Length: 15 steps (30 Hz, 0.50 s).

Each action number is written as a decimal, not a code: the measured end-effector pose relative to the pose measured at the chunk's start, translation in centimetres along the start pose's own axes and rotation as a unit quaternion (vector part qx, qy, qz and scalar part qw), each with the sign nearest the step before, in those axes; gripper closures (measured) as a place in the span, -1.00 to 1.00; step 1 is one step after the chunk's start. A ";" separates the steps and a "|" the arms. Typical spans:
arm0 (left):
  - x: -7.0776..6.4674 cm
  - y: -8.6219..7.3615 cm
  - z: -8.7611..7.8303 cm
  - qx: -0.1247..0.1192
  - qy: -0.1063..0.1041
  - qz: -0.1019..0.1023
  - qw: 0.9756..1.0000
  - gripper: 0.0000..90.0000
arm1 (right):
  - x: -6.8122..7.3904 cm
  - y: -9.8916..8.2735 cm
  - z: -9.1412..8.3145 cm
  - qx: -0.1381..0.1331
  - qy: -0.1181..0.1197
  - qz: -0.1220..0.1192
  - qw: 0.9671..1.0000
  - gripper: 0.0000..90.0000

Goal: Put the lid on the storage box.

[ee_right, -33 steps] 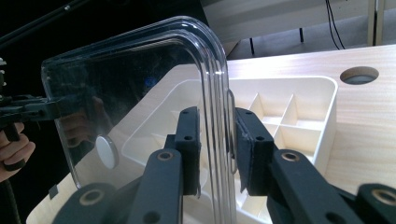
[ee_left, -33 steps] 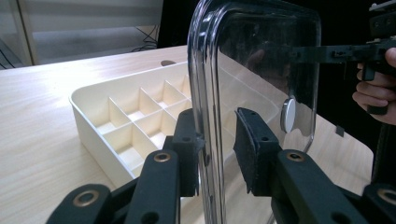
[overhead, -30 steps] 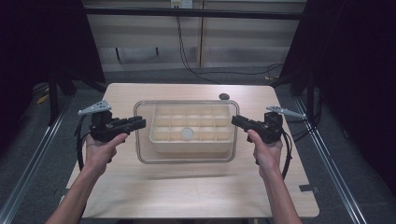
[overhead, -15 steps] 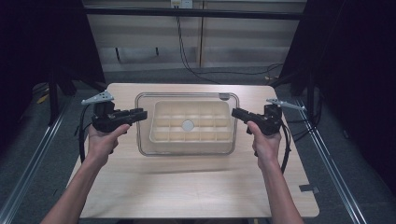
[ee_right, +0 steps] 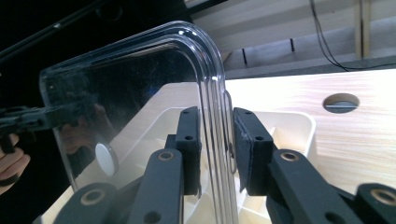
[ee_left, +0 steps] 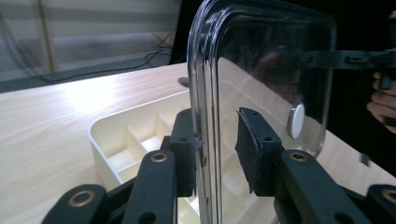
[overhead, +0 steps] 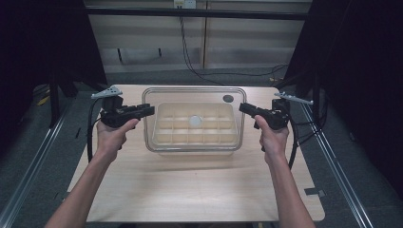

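A person is holding a clear plastic lid (overhead: 194, 95) level above a cream compartment tray (overhead: 196, 129) on a pale wooden table (overhead: 190, 190), a two-jaw gripper in each hand. The left gripper (overhead: 151, 110) is reaching in from the left side of the high view and meeting the lid's left rim; in the left gripper view (ee_left: 219, 154) that rim is standing between the two black jaws, one pad touching it and the other standing a little off, the jaws having just been easing apart. The right gripper (overhead: 241, 107) is coming in from the opposite side, and in the right gripper view (ee_right: 217, 147) its jaws are pressing closed on the lid's right rim. A small white round knob (overhead: 195, 120) is sitting at the middle of the lid. The tray is resting on the table directly beneath the lid, its dividers showing through the clear plastic. A dark round hole (overhead: 228, 99) in the tabletop is lying near the tray's far right corner.
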<state>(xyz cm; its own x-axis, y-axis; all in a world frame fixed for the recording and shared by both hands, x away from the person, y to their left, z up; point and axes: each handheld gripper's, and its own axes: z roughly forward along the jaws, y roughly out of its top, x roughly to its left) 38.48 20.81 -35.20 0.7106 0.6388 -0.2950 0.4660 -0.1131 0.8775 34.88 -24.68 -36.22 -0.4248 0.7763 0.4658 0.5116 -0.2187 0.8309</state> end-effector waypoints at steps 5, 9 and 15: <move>0.4 0.7 0.6 0.006 -0.004 0.003 1.000 0.53 | -0.8 0.8 0.4 -0.004 -0.004 0.010 1.000 0.64; 0.7 1.1 0.8 0.007 -0.004 0.006 1.000 0.53 | -0.9 1.1 0.7 -0.004 -0.004 0.007 1.000 0.64; 1.5 1.1 1.7 0.010 -0.003 -0.006 1.000 0.53 | -2.0 1.0 1.9 0.006 -0.009 0.020 1.000 0.66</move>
<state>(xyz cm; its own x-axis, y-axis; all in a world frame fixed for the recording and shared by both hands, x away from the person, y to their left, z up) 41.00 20.34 -35.32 0.7079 0.6353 -0.3088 0.4856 -0.1203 0.8658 37.62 -25.32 -36.85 -0.3899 0.7780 0.4927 0.5366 -0.2428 0.8082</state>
